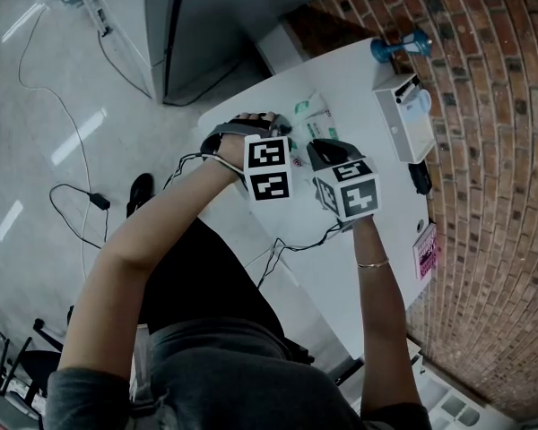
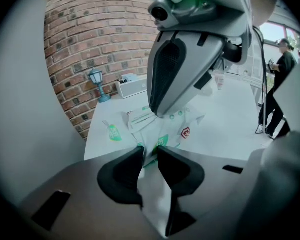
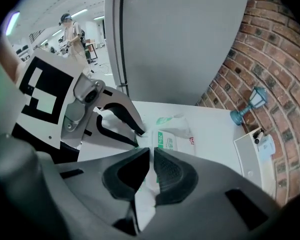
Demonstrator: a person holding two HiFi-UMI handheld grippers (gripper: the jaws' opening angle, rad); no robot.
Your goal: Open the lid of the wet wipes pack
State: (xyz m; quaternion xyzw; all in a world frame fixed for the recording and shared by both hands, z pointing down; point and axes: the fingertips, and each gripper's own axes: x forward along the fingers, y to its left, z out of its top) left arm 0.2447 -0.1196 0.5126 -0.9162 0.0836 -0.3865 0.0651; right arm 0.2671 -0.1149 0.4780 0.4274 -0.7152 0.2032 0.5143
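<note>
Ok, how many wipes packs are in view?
1: the pack over the table, gripped by the left gripper and the right gripper. The grippers cover part of the table, so another may be hidden.

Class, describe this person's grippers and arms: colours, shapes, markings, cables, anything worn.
The left gripper and right gripper have grey bodies with black rounded pads. Each carries a cube of black-and-white square markers. Black cables trail from them. The person wears grey short sleeves and a thin bracelet on the right wrist.
</note>
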